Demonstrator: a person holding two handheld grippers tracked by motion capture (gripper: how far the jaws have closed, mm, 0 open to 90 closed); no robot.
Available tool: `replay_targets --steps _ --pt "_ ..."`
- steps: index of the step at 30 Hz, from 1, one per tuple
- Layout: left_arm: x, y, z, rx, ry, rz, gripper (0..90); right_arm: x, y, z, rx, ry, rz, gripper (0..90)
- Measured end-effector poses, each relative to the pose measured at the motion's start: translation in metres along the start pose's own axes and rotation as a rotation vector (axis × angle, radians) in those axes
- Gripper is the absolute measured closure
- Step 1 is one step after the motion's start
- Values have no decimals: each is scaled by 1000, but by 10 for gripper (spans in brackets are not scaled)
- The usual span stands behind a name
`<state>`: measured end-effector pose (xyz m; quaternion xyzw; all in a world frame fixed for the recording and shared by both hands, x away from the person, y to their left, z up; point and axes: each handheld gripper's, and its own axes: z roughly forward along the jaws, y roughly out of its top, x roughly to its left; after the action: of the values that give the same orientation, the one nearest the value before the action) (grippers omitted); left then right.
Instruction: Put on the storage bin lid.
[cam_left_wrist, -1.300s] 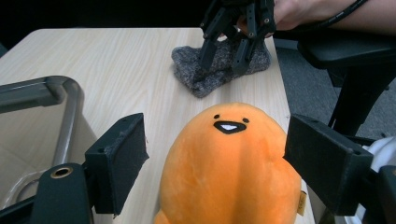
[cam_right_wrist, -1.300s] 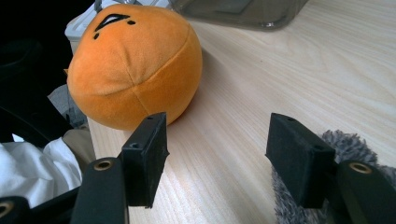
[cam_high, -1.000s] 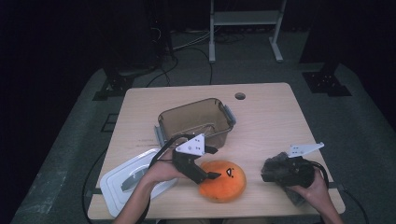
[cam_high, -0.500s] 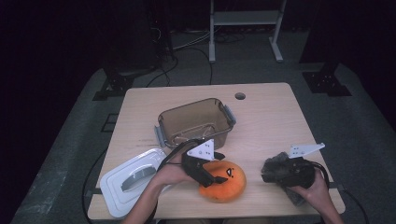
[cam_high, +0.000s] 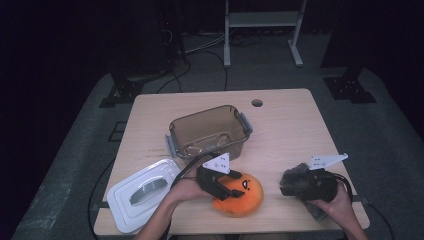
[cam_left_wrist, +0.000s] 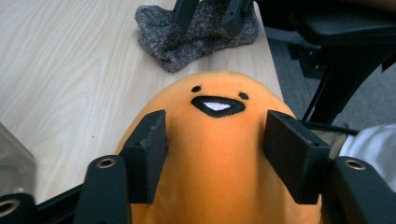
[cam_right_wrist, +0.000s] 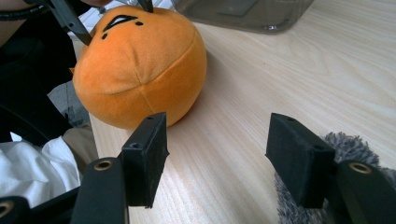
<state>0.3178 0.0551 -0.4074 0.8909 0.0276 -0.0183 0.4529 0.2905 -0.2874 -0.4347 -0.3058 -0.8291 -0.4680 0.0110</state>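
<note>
Lower left of the high view: a white lid (cam_high: 144, 189), handle side up, flat on the wooden table (cam_high: 295, 130) and apart from its box. Centre of the frame: a clear brown storage bin (cam_high: 209, 131) with grey latches, open-topped, apparently holding nothing but a faint clear item too dim to identify. Just below the bin, lower centre: the left gripper (cam_high: 226, 189), held from the bottom edge by a hand (cam_high: 186, 189), set over the orange plush toy (cam_high: 239, 194); the left gripper view has the plush (cam_left_wrist: 219, 154) between both black pads, jaws spread wide and straddling its upper side, pads close to or just touching the fabric, with no visible squeeze, so it reads as open and not yet gripping. Lower right: the right gripper (cam_high: 295, 182) hovering over a grey knitted cloth (cam_high: 305, 197) near the table's front right corner; its own view shows the jaws parted over bare wood, the grey cloth (cam_right_wrist: 327, 186) under the right-hand jaw, nothing held. Status, as a judgement: packing the bin appears barely begun. Plush and cloth both lie on the table outside the bin; the grasp on the plush is being set; lift, placing in the bin, and fitting the lid all remain.
</note>
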Motion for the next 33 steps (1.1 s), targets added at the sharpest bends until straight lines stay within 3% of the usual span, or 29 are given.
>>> replay_targets --steps 9,16,23,30,33 --pt "0 -10 8 3 29 -41 473 0 -1 0 -2 0 1 372" --pt "-4 -7 12 45 61 -7 469 -1 -1 0 0 2 3 373" --pt "-6 -4 13 70 57 15 471 -1 -2 0 2 4 5 373" --pt "-5 -3 13 73 54 6 614 -1 -2 0 2 3 4 373" --pt "-4 -3 11 52 38 -17 658 -1 -2 -1 2 3 7 374"
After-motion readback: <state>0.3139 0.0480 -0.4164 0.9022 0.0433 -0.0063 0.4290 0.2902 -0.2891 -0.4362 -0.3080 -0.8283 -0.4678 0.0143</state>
